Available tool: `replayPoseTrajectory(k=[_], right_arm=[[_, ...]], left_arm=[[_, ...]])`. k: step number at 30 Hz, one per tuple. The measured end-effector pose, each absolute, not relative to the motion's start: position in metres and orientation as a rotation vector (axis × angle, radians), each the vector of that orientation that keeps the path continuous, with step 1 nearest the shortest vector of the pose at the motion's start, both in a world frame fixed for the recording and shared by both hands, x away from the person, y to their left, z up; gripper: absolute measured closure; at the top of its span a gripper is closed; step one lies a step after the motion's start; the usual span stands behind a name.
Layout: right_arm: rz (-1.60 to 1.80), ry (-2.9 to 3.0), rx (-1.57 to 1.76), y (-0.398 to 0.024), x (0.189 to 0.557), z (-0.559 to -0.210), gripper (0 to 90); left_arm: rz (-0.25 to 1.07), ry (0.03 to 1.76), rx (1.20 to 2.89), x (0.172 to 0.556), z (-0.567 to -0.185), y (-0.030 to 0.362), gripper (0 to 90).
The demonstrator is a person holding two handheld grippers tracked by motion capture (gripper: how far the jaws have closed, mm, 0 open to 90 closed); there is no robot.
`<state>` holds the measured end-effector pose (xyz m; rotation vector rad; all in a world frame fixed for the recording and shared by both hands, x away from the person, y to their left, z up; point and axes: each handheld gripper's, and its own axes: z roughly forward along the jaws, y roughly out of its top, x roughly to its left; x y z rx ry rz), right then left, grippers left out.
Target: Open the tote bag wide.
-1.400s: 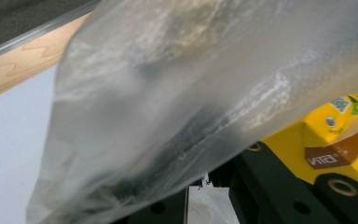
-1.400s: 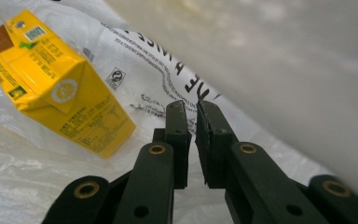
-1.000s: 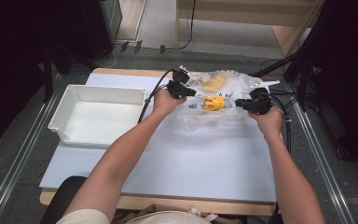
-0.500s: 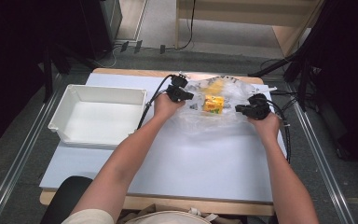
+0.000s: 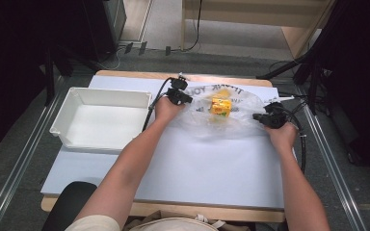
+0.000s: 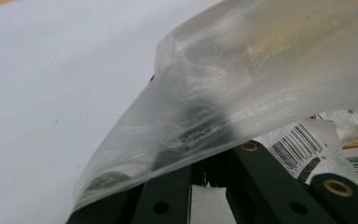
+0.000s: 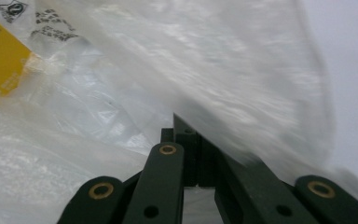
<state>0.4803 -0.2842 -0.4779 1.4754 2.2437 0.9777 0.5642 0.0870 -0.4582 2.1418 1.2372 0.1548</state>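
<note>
**Clear bag stretched between two clamped grippers**

Seen from the high view, upper centre of the frame: a clear plastic bag (image 5: 221,115) spread flat on the white table (image 5: 197,168), pinched at its left edge by the left gripper (image 5: 189,100) and at its right edge by the right gripper (image 5: 256,117). Inside, near the bag's upper middle, lay a yellow carton (image 5: 220,106). At left of frame, well apart from the bag, sat a white tray (image 5: 101,98).

In the left gripper view, film draped over clenched jaws at lower centre. In the right gripper view, jaws likewise clamped on crumpled plastic, after closing a moment before; yellow carton at upper left.
</note>
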Motion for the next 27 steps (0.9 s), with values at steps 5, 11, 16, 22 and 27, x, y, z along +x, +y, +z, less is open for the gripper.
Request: replayPoseTrajectory(k=[5,11,16,22,27], right_arm=[[0.977,2.208,1.517,-0.296,0.478,-0.479,90.0],[0.982,2.167,1.543,-0.307,0.475,-0.481,90.0],[0.963,2.164,1.539,-0.309,0.472,-0.480,90.0],[0.955,2.147,1.559,-0.317,0.469,-0.480,90.0],[0.955,2.130,1.576,-0.322,0.468,-0.481,90.0]], left_arm=[[0.168,1.243,2.128,0.565,-0.460,0.094,90.0],[0.160,1.296,2.086,0.565,-0.461,0.103,90.0],[0.213,1.310,2.098,0.564,-0.460,0.101,90.0],[0.290,1.330,2.101,0.562,-0.460,0.102,90.0],[0.330,1.325,2.078,0.559,-0.462,0.101,90.0]])
